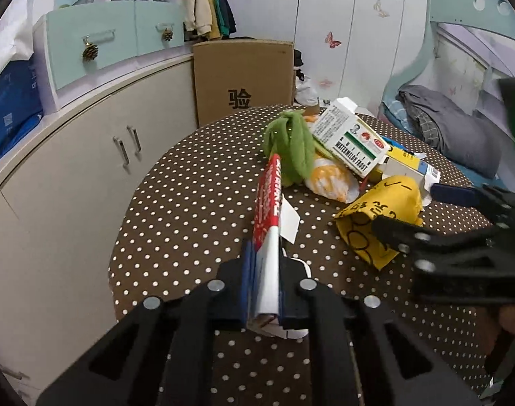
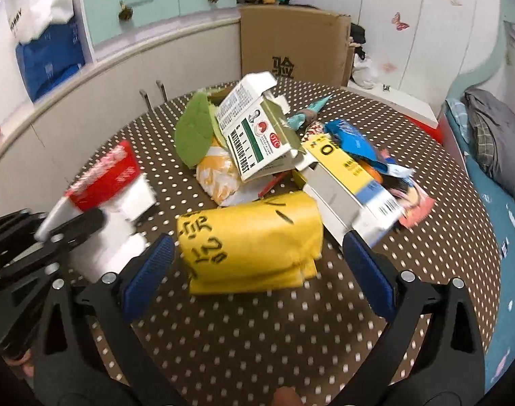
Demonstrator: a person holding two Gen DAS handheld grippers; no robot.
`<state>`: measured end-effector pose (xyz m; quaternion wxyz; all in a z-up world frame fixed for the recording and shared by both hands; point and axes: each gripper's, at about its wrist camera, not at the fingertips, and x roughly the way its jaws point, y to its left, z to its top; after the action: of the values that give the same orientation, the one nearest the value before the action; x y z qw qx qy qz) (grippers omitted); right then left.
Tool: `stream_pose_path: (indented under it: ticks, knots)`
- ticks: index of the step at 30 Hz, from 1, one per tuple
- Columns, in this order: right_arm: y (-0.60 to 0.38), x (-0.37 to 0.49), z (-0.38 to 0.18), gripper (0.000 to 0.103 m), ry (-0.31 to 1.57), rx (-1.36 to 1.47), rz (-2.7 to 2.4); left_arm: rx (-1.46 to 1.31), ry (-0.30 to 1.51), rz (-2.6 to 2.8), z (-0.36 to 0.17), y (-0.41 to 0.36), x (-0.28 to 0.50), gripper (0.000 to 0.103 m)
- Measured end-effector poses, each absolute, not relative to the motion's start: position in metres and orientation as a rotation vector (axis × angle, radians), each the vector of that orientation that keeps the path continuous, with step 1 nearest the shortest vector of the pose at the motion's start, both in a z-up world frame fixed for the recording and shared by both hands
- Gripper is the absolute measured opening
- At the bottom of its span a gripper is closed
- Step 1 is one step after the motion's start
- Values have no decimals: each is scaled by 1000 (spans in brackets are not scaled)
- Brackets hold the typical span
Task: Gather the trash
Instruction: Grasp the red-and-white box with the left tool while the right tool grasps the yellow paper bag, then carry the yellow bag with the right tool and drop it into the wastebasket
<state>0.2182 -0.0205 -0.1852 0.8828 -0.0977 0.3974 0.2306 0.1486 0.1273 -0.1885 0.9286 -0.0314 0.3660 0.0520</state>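
A pile of trash lies on the round brown polka-dot table (image 1: 189,209). My left gripper (image 1: 264,270) is shut on a flattened red and white carton (image 1: 267,209), held edge-on above the table; the carton also shows in the right wrist view (image 2: 105,179). My right gripper (image 2: 257,253) is open, its blue pads either side of a folded yellow bag (image 2: 254,237) with black writing; the bag also shows in the left wrist view (image 1: 382,216). Behind it lie a white and green "Watermelon Frost" box (image 2: 260,132), a yellow and white box (image 2: 345,182) and a green cloth (image 2: 193,132).
An orange and white wrapper (image 2: 216,176) and blue packets (image 2: 355,142) lie in the pile. A cardboard box (image 1: 243,74) stands behind the table by the beige cabinets (image 1: 71,176). A bed with grey bedding (image 1: 453,128) is at the right.
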Motion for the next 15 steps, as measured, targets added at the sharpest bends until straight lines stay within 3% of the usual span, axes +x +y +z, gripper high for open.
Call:
stream_pose_path:
  ticks: [3, 6, 15]
  knots:
    - [-15, 225, -194, 97, 849, -222, 531, -60, 749, 107, -188, 126, 148, 12]
    - [-18, 224, -195, 87, 844, -201, 560, -66, 750, 99, -188, 125, 148, 12]
    - [-77, 193, -163, 86, 757, -74, 584, -83, 713, 62, -172, 112, 143, 12]
